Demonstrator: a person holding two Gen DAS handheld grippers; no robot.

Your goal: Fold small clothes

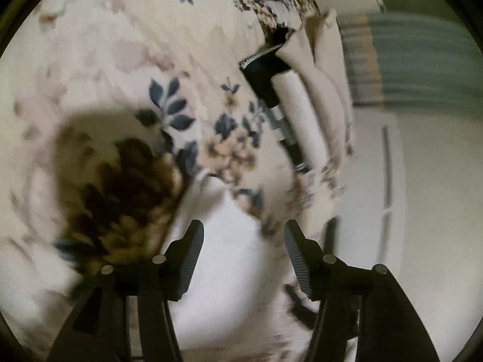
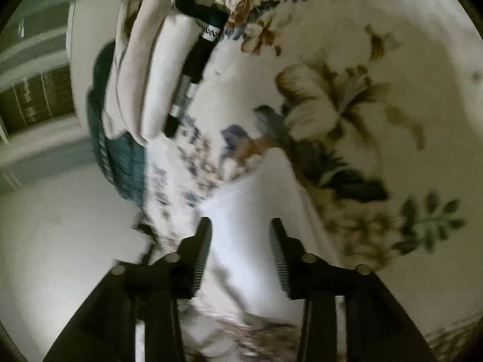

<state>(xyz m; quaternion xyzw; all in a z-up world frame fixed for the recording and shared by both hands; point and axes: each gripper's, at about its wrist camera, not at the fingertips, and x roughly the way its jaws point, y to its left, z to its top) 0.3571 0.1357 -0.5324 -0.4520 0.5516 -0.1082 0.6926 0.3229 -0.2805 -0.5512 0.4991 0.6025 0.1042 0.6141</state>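
Left gripper (image 1: pixel 244 255) fingers spread over white cloth (image 1: pixel 223 241), right gripper (image 2: pixel 240 253) fingers likewise spread, nothing pinched, floral bedsheet (image 1: pixel 126 45), folded clothes stack (image 2: pixel 151 69) beyond.

In the left wrist view we see the left gripper (image 1: pixel 244 259) at the bottom centre, its jaws apart over a plain white folded cloth (image 1: pixel 229 241). That cloth lies on a cream floral-print bedsheet (image 1: pixel 126 45), which fills the left and middle of the frame. At upper right, a stack of pale folded garments (image 1: pixel 326 90) sits on the sheet, with a black sock-like piece with white bands (image 1: pixel 268 81) lying along its left side.

In the right wrist view the right gripper (image 2: pixel 241 256) stands at bottom centre over the white cloth (image 2: pixel 250 187). The stack (image 2: pixel 157 69) lies at upper left, the black piece (image 2: pixel 202 45) on its right, and a teal knitted fabric (image 2: pixel 126 163) below and left of the stack. The sheet (image 2: pixel 392 45) covers the right half.
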